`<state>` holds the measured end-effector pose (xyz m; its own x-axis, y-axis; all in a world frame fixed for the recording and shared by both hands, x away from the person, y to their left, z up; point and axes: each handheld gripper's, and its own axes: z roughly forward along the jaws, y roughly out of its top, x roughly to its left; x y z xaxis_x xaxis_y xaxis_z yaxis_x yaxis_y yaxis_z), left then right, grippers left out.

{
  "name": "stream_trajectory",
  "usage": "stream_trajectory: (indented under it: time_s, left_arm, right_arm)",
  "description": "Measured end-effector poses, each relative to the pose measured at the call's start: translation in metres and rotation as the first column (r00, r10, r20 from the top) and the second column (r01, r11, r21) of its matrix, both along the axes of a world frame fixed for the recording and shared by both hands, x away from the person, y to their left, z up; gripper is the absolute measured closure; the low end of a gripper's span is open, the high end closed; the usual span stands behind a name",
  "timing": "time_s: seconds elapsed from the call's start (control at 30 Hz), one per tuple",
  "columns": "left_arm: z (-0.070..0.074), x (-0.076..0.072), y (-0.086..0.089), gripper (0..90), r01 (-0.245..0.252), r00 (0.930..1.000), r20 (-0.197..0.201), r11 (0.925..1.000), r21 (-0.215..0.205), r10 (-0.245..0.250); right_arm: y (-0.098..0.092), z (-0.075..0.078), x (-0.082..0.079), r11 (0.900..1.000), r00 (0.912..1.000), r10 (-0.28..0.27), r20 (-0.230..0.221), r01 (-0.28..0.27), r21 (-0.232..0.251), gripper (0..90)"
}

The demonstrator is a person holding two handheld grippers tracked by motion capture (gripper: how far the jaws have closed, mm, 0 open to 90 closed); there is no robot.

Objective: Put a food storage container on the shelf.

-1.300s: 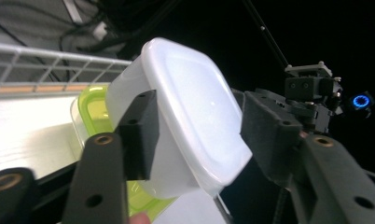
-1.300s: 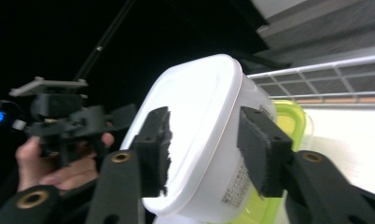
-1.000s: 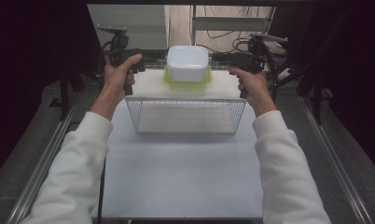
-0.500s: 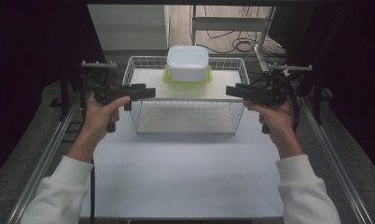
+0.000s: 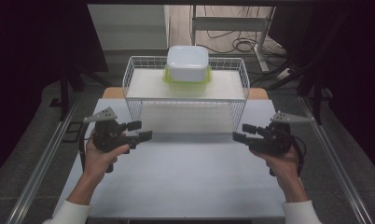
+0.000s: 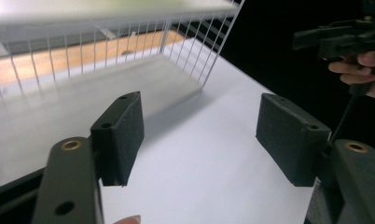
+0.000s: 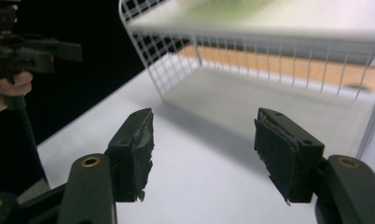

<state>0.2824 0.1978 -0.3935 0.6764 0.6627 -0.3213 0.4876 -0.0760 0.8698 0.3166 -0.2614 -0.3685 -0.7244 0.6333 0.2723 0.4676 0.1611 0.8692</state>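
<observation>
Both grippers [image 5: 138, 131] [image 5: 244, 133] gape empty; basket's [image 5: 184, 100] green blur, probably container [image 7: 223, 9].

At the top centre of the high view a white container [image 5: 187, 62] with a lime-green rim sits on a white wire-grid rack [image 5: 185, 100], which stands on a white table sheet [image 5: 185, 177] edged behind by orange-brown wood, while both grippers lower down are matt black.
</observation>
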Motion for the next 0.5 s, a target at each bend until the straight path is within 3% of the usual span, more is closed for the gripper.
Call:
stream_trajectory:
  time_s: [0.03, 0.07, 0.1, 0.13, 0.23, 0.27, 0.37, 0.5]
  left_arm:
    - [-0.016, -0.006, 0.001, 29.8, -0.008, 0.9998, -0.017, 1.0, 0.002, 0.008]
    - [-0.016, -0.006, 0.001, 29.2, -0.008, 0.9998, -0.017, 1.0, 0.002, 0.008]
    - [-0.031, -0.012, 0.001, 28.5, -0.016, 0.9994, -0.03, 0.9998, 0.016, 0.016]
    - [-0.031, -0.012, 0.001, 28.1, -0.016, 0.9994, -0.03, 0.9998, 0.016, 0.016]
    - [-0.049, -0.017, 0.002, 26.6, -0.004, 0.9979, -0.065, 1.0, 0.0, 0.004]
    - [-0.053, -0.017, 0.001, 24.7, 0.001, 0.9972, -0.074, 0.9998, 0.02, 0.0]
    - [-0.064, -0.02, -0.001, 23.4, -0.001, 0.9959, -0.091, 0.9987, 0.051, 0.006]
    - [-0.067, -0.022, -0.003, 22.2, -0.01, 0.9964, -0.083, 0.9963, 0.086, 0.017]
  right_arm:
    - [0.0, -0.014, -0.011, 1.0, 0.9999, -0.004, 0.016, 0.004, -0.021, 36.4]
    - [0.0, -0.014, -0.011, 1.0, 0.9999, -0.004, 0.016, 0.004, -0.021, 36.4]
    - [-0.001, -0.024, -0.019, 1.0, 0.9998, -0.004, 0.018, 0.004, -0.021, 35.9]
    - [-0.001, -0.024, -0.019, 1.0, 0.9998, -0.004, 0.018, 0.004, -0.021, 35.9]
    - [-0.003, -0.042, -0.029, 0.999, 1.0, -0.008, 0.004, 0.008, -0.045, 34.1]
    - [-0.006, -0.053, -0.029, 0.999, 0.9996, -0.008, -0.029, 0.006, -0.046, 32.7]
    - [-0.009, -0.062, -0.029, 0.998, 0.999, -0.019, -0.042, 0.016, -0.06, 31.5]
    - [-0.011, -0.07, -0.03, 0.996, 0.9984, -0.028, -0.05, 0.024, -0.088, 29.7]
